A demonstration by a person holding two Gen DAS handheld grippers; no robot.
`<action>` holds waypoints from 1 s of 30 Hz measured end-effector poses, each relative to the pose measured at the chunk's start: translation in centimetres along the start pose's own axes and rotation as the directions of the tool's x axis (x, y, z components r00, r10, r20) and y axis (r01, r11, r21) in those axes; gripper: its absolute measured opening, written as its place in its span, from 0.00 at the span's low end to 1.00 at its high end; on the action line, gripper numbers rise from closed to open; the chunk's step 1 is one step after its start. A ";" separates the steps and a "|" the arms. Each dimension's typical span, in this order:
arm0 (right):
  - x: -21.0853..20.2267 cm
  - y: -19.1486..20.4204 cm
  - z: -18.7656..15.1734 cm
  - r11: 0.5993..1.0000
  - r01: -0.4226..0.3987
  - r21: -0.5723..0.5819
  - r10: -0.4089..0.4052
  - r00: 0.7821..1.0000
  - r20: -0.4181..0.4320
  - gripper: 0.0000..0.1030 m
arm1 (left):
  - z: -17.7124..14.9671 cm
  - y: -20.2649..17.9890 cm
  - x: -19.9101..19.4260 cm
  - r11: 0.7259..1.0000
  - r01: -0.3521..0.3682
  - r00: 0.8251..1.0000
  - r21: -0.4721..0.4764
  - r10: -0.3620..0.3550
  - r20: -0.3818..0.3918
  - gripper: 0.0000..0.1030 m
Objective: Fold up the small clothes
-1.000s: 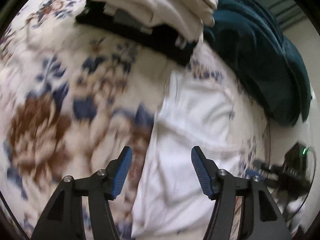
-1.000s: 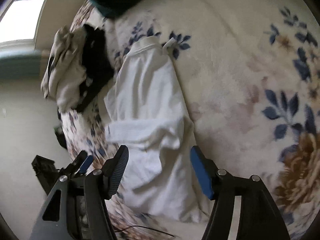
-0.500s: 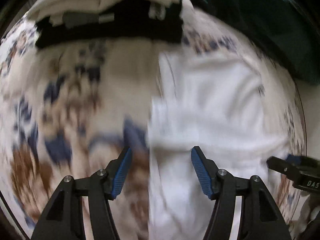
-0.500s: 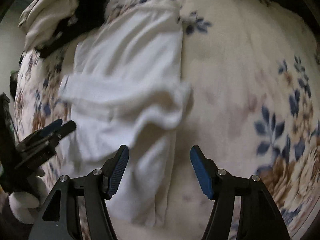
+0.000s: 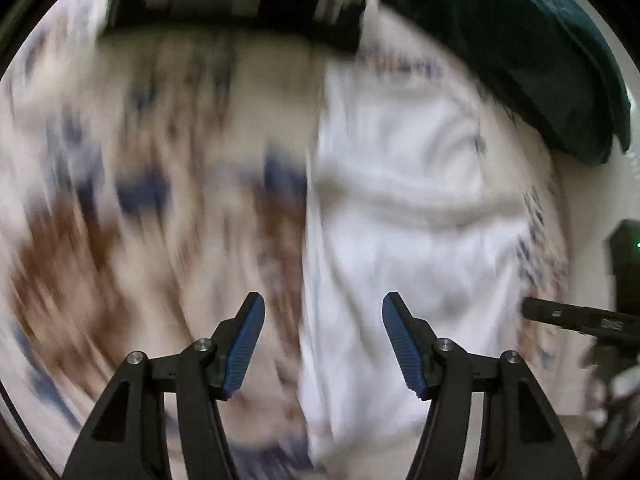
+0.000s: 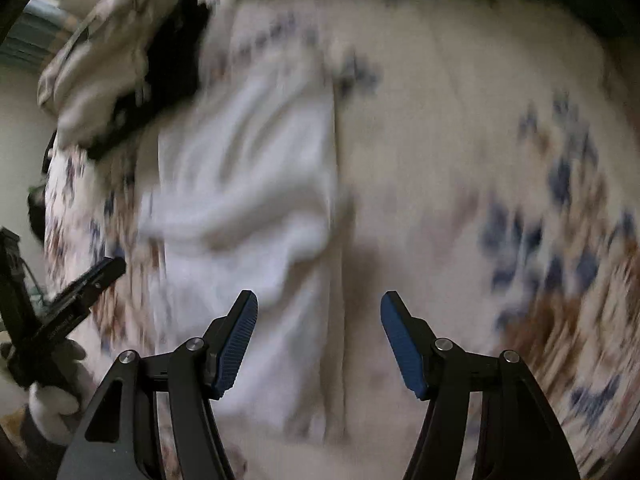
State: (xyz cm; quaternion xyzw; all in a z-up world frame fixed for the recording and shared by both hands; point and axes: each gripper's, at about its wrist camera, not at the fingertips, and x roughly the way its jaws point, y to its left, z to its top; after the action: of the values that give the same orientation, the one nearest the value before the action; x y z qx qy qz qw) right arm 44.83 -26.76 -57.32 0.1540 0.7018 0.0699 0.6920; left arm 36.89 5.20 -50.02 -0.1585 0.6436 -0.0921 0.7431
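Observation:
A small white shirt (image 5: 404, 216) lies flat on a floral blanket (image 5: 160, 200), with one sleeve folded across its middle. It also shows in the right wrist view (image 6: 248, 208). My left gripper (image 5: 322, 344) is open and empty, hovering over the shirt's left edge near the hem. My right gripper (image 6: 318, 340) is open and empty, over the shirt's right edge. Both views are motion-blurred. The left gripper shows in the right wrist view (image 6: 72, 304); the right gripper shows in the left wrist view (image 5: 576, 316).
A pile of folded cream and black clothes (image 5: 240, 8) lies past the shirt's collar, also in the right wrist view (image 6: 132, 60). A dark teal cushion (image 5: 520, 48) sits at the far right. The bed's edge and a dark device (image 5: 624, 264) are to the right.
Both grippers have swung and moved in over the shirt's lower half, staying open. The shirt lies as before.

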 end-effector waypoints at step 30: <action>5.8 -6.4 -17.7 0.901 -0.290 0.322 0.371 0.901 -0.225 0.11 | -13.9 -1.9 2.7 0.983 0.086 0.985 -0.162 -0.109 -0.134 0.17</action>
State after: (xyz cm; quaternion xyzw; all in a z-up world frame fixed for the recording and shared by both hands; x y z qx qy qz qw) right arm 26.56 -28.90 -64.28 0.3571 0.7587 0.1083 0.5340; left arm 23.74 0.90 -53.53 -0.2405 0.6916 -0.0890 0.6752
